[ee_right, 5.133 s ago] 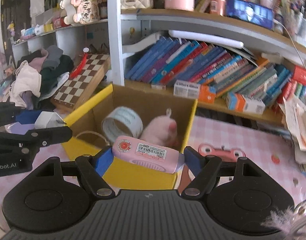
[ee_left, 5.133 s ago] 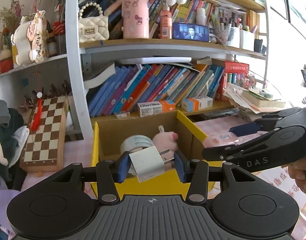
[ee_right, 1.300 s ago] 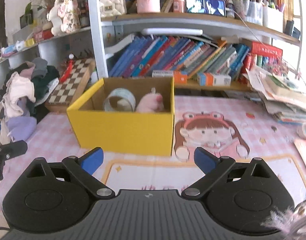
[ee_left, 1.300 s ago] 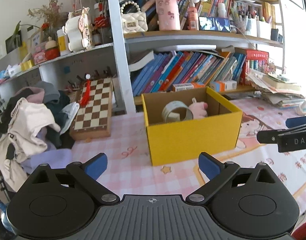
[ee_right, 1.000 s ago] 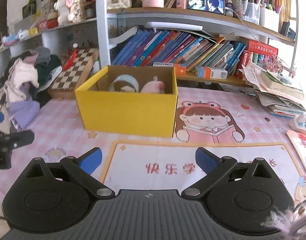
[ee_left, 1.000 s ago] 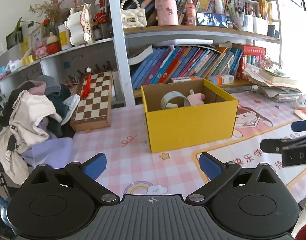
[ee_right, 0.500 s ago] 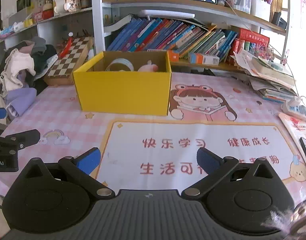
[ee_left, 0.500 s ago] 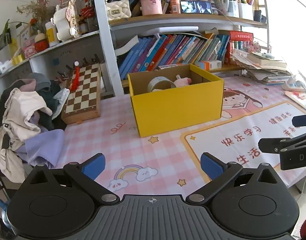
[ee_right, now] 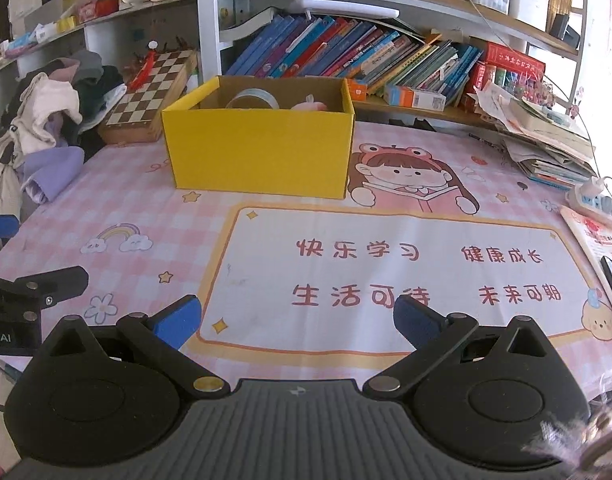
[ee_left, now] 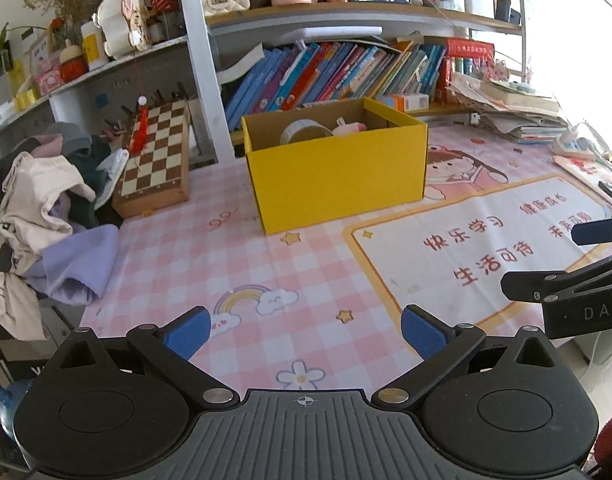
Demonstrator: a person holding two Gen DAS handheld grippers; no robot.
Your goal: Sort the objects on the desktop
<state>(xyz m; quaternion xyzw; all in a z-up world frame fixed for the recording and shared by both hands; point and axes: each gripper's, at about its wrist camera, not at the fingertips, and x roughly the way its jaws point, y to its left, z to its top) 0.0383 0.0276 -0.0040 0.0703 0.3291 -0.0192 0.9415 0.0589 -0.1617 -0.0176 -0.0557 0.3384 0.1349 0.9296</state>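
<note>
My left tool and right tool are both spread and carry nothing. The tape roll and pink toy lie inside the yellow box on the tabletop, gathered there so the mat stays free.

We see a yellow box, pink-and-white checked tablecloth with red characters, brown-and-cream chessboard, lilac cloth, blue gripper pads.
</note>
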